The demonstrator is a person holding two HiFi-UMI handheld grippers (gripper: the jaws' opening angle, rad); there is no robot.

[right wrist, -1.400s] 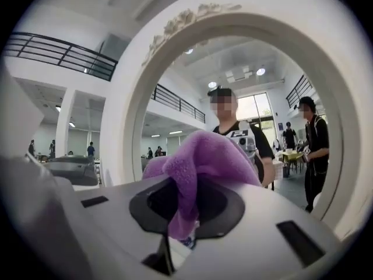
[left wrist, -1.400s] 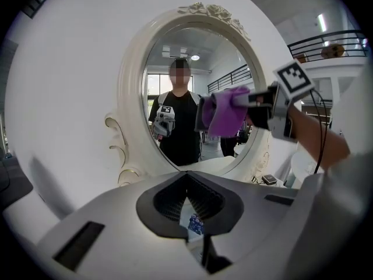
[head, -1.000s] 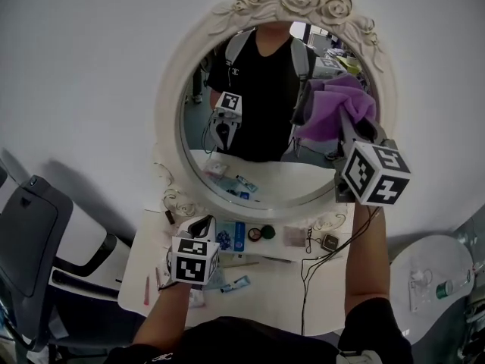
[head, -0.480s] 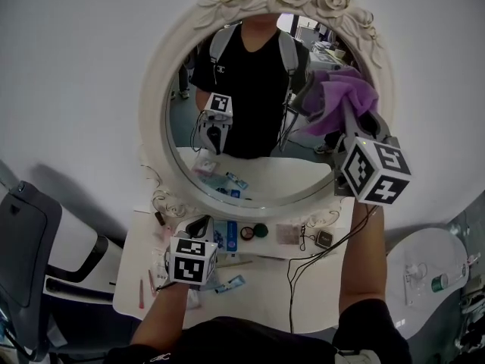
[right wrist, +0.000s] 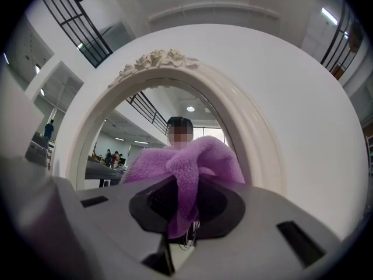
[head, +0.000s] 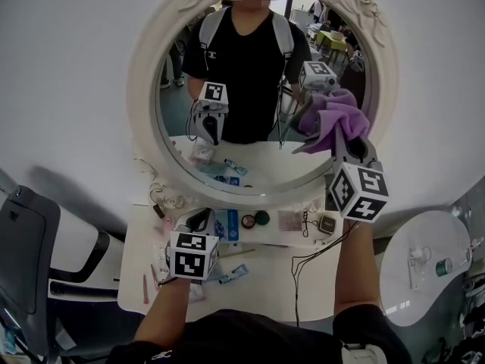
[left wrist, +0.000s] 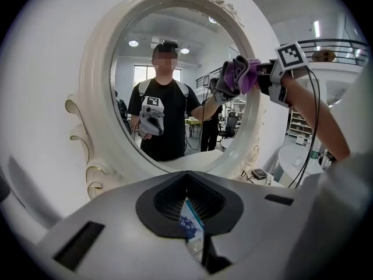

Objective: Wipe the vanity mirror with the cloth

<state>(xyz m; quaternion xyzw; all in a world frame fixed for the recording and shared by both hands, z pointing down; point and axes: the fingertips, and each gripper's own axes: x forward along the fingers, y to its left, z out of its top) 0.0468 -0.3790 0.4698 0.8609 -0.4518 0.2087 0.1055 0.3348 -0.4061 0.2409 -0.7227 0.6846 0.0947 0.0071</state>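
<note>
Right gripper (head: 342,144) jaws clamp the fuzzy purple cloth (head: 339,118), bunched just ahead against the oval white-framed vanity mirror (head: 144,89); left gripper (head: 198,222), jaws closed and empty, sits lower, farther off

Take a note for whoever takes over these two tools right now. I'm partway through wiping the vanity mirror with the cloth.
Right tool: shut on the purple cloth, raised against the right side of the vanity mirror glass.
Left tool: shut, gripping nothing, low over the cluttered vanity table.
Done: the cloth is gripped and on the glass. How much has been wiped cannot be told.
Left: probably the centre and left of the glass.
</note>
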